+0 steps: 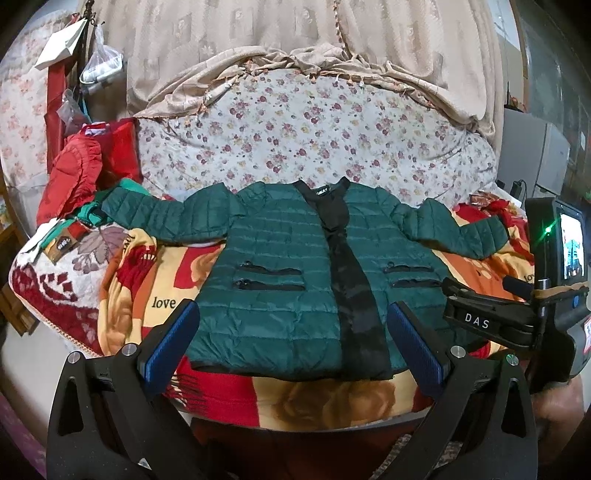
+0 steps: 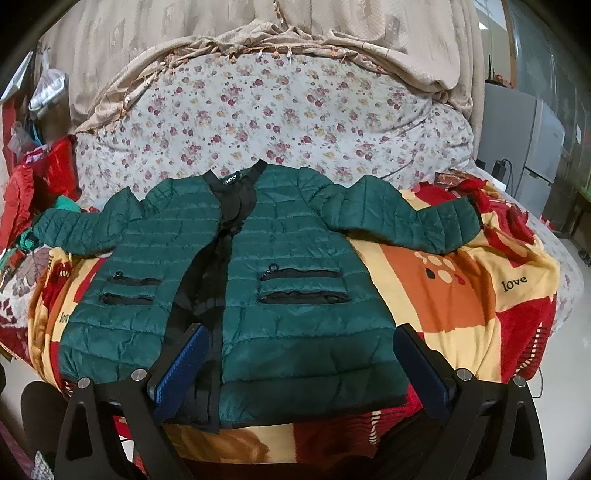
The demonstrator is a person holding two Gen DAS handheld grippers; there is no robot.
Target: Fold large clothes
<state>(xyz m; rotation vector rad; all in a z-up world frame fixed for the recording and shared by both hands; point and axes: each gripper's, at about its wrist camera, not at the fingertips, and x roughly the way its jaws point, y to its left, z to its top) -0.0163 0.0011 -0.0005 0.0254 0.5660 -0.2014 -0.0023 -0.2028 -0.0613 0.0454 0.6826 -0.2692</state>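
A dark green quilted jacket (image 1: 280, 266) with a black front band lies spread flat, front up, on a red and yellow blanket (image 1: 155, 295), both sleeves stretched out to the sides. It also shows in the right wrist view (image 2: 295, 295). My left gripper (image 1: 295, 314) is open and empty, hovering over the jacket's hem. My right gripper (image 2: 299, 336) is open and empty, over the hem on the jacket's right half. The right gripper's body (image 1: 491, 325) shows at the right of the left wrist view.
A floral bedcover (image 1: 295, 125) rises behind the jacket under beige drapes (image 1: 295, 33). A pile of red and green clothes (image 1: 81, 177) lies at the left. A grey cabinet (image 2: 524, 144) stands at the far right. The bed's front edge is just under the grippers.
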